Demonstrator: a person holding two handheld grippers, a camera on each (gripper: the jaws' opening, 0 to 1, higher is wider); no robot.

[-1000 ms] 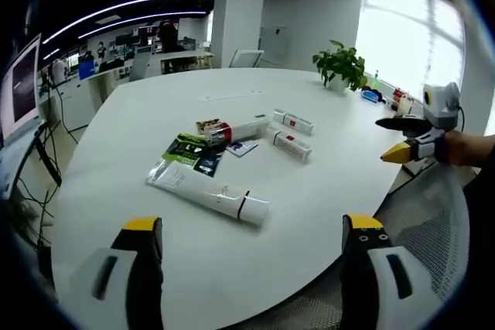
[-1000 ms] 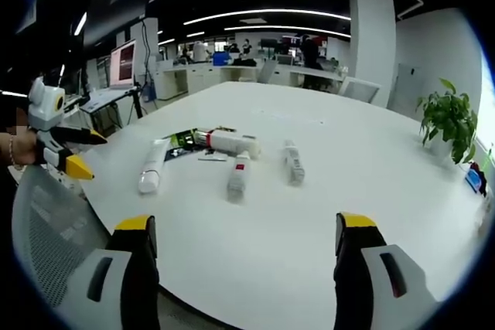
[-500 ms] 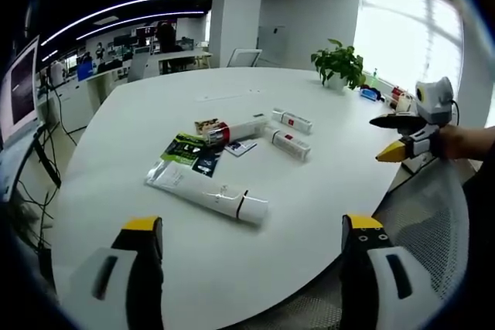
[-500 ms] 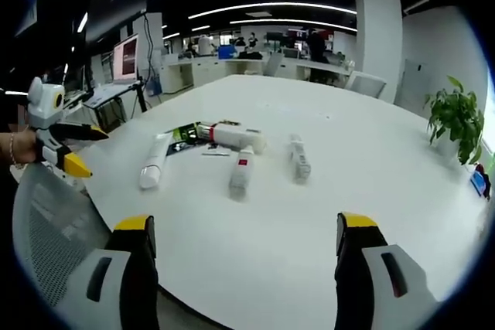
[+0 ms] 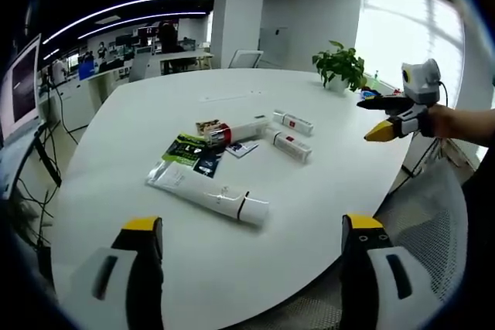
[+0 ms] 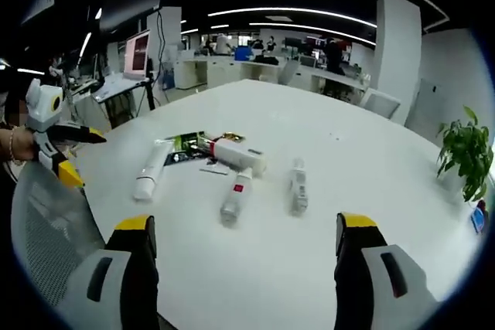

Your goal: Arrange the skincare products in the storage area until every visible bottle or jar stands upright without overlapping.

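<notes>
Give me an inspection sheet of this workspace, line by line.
Surface: white table, oval, glossy.
Job's things: long white tube, tube with red band and two small white tubes, all lying flat, none upright.
Clutter: dark green packets and a small card beside the tubes, the tube with red band lying partly over them.
Grippers: left hand-held gripper open, empty, at the table's near edge; right hand-held gripper open, empty, also short of the tubes.
Cables: some hanging at a desk off to the side.
Surroundings: open office, potted plant on the far end, mesh chair, monitors, pillar.
</notes>
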